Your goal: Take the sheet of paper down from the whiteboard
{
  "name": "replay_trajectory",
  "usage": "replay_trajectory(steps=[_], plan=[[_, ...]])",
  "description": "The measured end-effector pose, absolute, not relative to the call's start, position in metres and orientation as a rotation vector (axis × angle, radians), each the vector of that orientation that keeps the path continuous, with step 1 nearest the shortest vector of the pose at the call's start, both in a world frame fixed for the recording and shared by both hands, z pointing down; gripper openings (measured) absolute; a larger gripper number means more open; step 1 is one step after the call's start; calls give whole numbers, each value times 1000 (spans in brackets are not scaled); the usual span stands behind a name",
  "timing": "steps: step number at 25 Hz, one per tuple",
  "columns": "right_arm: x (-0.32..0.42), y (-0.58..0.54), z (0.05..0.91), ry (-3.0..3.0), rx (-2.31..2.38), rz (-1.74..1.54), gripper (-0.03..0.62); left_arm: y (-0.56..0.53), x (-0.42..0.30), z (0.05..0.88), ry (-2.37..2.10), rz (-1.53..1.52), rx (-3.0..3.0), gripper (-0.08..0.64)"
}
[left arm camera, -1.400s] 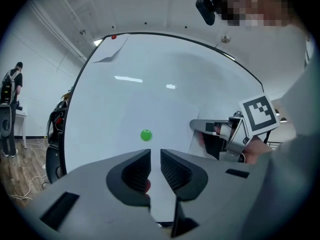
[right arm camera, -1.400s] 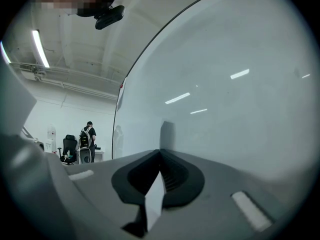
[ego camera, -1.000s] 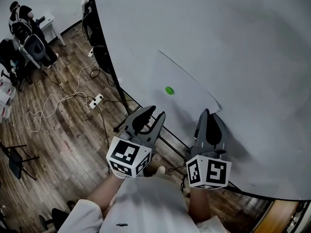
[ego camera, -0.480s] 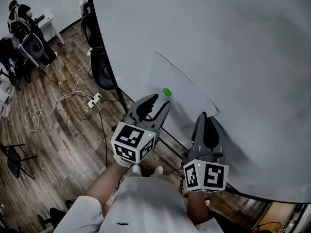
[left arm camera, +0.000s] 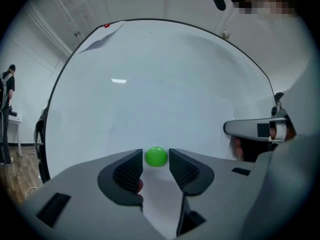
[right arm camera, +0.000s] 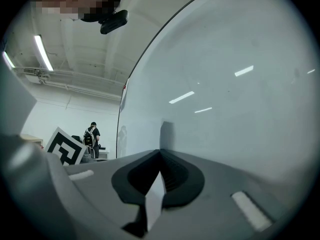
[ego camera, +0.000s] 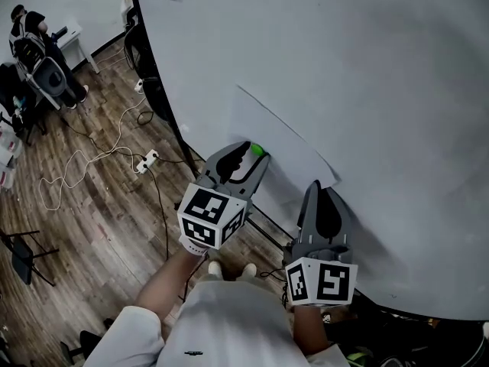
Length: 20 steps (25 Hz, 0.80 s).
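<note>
Left gripper [left arm camera: 156, 154] is just opening its jaws, green magnet [left arm camera: 156, 157] sitting loose between the tips. Right gripper [right arm camera: 160, 153] is clamping the sheet of paper [ego camera: 284, 140] at its lower corner. The sheet is lying flat against the whiteboard [ego camera: 367, 67].

Green magnet [left arm camera: 156, 156]; white sheet of paper [ego camera: 286, 147]; pale grey whiteboard [ego camera: 367, 67]; floor [ego camera: 99, 228] — brown wood-grain planks; 1 white power strip [ego camera: 150, 160].

Whiteboard [ego camera: 382, 67] walls off front (green magnet [left arm camera: 156, 156] protrudes); left open.
</note>
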State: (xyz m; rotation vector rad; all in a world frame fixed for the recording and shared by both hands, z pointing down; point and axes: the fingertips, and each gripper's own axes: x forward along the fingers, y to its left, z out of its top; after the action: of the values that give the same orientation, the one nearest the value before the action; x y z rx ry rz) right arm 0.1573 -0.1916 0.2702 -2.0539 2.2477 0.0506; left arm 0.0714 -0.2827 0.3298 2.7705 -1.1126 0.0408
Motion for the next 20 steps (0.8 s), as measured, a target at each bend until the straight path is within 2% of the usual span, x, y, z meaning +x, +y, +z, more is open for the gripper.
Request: replay_trajectory(steps=[8, 20], plan=[[158, -188, 268, 2246, -2055, 55, 11, -279, 73, 328, -1099, 40, 2783, 128], [159, -184, 262, 2239, -2080, 69, 9, -269, 66, 322, -1125, 48, 2761, 126]])
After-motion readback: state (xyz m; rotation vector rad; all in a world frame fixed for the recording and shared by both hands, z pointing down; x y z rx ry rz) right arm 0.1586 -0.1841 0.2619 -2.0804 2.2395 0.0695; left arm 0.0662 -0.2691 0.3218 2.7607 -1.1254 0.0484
